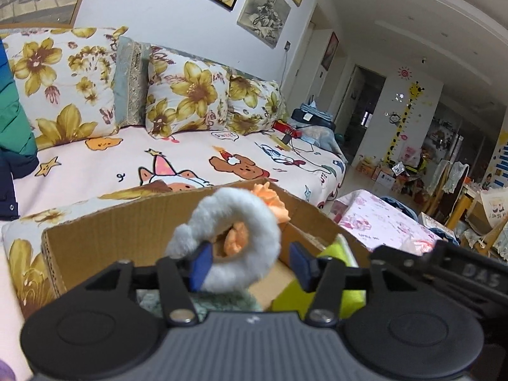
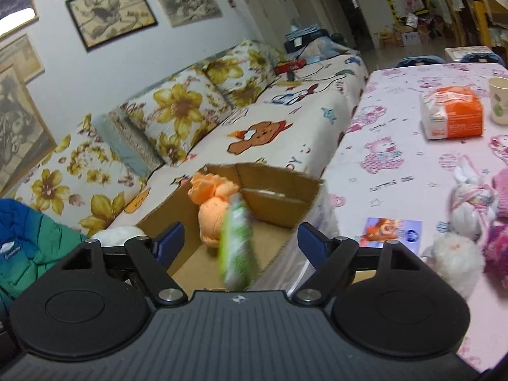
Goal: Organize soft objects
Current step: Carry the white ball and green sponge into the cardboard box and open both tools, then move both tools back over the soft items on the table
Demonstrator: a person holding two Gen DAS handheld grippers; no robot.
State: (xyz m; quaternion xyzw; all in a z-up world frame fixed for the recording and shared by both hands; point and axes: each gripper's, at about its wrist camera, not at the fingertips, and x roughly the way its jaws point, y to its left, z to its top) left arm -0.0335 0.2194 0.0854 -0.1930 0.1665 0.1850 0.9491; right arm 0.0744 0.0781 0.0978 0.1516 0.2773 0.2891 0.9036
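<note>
Left hand-held gripper [image 1: 249, 268]: jaws spread, white fluffy toy [image 1: 241, 238] between them above cardboard box [image 1: 104, 238]; pad contact unclear. Right hand-held gripper [image 2: 241, 241]: spread wide, blurred green toy [image 2: 238, 244] loose between jaws over box, orange plush [image 2: 212, 216] inside.

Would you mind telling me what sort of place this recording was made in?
Most likely a family living room: a sofa with flowered cushions, framed pictures on the wall, and a child's giraffe height chart by the doorway.

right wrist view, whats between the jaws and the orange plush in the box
A blurred green soft toy, seemingly falling free of the open jaws, hangs before the orange plush; the right wrist view shows this.
</note>
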